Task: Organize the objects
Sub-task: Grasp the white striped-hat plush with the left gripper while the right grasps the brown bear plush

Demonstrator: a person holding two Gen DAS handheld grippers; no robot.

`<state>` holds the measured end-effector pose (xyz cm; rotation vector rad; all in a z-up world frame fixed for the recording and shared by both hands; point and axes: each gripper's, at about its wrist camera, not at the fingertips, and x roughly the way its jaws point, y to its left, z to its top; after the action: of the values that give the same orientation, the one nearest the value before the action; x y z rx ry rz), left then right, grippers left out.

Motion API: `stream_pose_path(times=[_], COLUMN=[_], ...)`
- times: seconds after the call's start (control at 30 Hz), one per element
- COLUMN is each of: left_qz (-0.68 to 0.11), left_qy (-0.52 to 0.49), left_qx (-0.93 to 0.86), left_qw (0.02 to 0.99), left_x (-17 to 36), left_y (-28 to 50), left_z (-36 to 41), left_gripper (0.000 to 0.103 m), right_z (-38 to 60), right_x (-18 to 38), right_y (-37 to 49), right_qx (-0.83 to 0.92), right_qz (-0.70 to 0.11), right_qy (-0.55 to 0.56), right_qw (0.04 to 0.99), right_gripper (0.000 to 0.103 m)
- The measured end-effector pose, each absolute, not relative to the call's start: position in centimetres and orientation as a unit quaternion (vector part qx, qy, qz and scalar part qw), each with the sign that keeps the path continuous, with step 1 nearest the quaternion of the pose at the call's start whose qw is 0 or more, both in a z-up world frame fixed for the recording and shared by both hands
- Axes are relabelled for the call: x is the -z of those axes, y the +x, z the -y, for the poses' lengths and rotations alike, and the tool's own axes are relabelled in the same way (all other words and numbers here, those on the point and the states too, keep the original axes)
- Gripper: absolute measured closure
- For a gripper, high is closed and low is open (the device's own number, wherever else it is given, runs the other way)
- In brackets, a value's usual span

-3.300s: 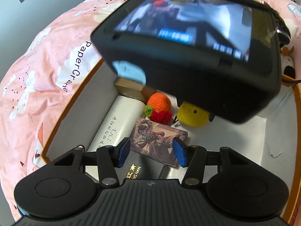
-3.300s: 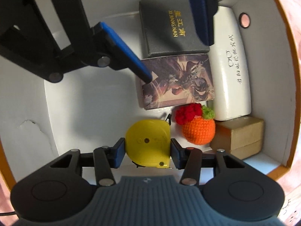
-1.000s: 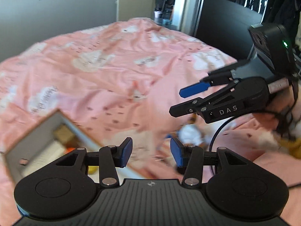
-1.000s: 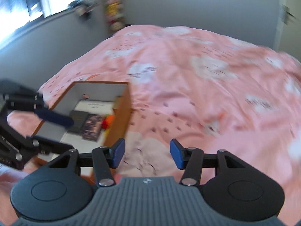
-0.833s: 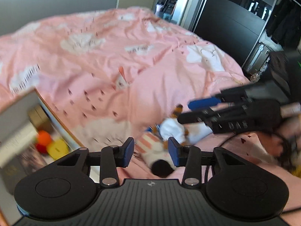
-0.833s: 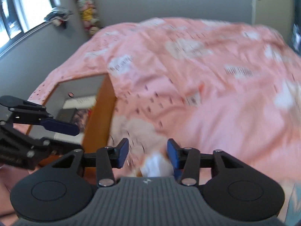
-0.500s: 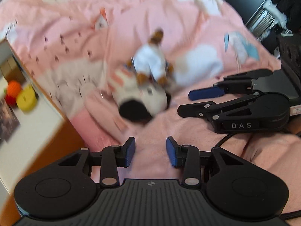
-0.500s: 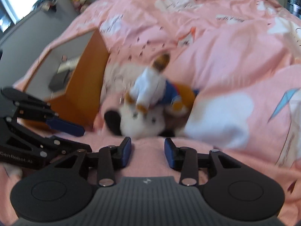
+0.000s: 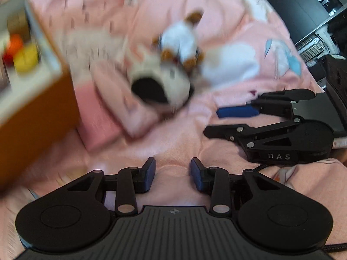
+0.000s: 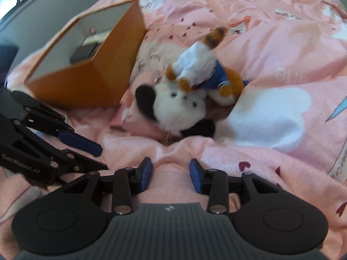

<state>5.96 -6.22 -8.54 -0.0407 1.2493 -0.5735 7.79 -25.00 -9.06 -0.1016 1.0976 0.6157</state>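
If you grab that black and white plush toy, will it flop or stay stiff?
The black and white plush toy looks fluffy, so it would probably squash and flop. It is likely light for its size. Lying on the rumpled pink duvet, it should hardly roll.

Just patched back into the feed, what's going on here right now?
A person holds two grippers low over a pink bedspread. The left gripper and right gripper are both empty, jaws apart with only bedding between them. Ahead of them lie two plush toys, untouched, on the cover beside an orange box. The box already holds small items, including a yellow one and an orange one. Neither toy is in the box yet.
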Motion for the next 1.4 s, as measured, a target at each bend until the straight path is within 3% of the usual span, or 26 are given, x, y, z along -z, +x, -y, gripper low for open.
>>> stream_pose_path(times=[0.2,0.43,0.6,0.67,0.73,0.77,0.9,1.17,1.4], left_qz=[-0.507,-0.511,-0.506,-0.503,-0.503,-0.505,-0.52,-0.538,-0.549], left_qy=[-0.007,-0.059,-0.054,-0.045,-0.04,-0.044,-0.066,-0.062,-0.1], left_qx=[0.258,0.217,0.227,0.228,0.235,0.24,0.256,0.262,0.253], left_qw=[0.823,0.829,0.83,0.832,0.831,0.828,0.812,0.799,0.791], left_x=[5.2,7.7,8.8,8.9,9.0,9.2,10.3,11.4,13.3], left_y=[8.6,13.4,13.3,13.1,13.0,13.0,13.3,13.5,14.5], left_z=[6.5,7.2,7.4,7.5,7.6,7.7,7.6,8.7,9.0], left_gripper=[0.056,0.055,0.055,0.055,0.051,0.05,0.043,0.043,0.03], right_z=[27.2,25.1,22.8,22.2,22.2,22.4,24.0,28.0,29.1], right_x=[6.7,4.9,5.9,6.7,7.4,7.7,8.1,9.4,10.3], right_y=[10.5,15.2,18.0,18.4,18.5,18.3,16.5,13.6,13.8], right_qx=[-0.257,-0.214,-0.216,-0.216,-0.216,-0.214,-0.21,-0.169,-0.169], right_qz=[-0.469,-0.419,-0.421,-0.427,-0.445,-0.452,-0.459,-0.485,-0.492], right_qy=[0.044,0.049,0.051,0.041,0.038,0.037,0.032,0.076,0.12], right_qw=[0.844,0.881,0.879,0.877,0.868,0.865,0.863,0.854,0.846], right_gripper=[0.053,0.046,0.046,0.053,0.069,0.07,0.07,0.064,0.059])
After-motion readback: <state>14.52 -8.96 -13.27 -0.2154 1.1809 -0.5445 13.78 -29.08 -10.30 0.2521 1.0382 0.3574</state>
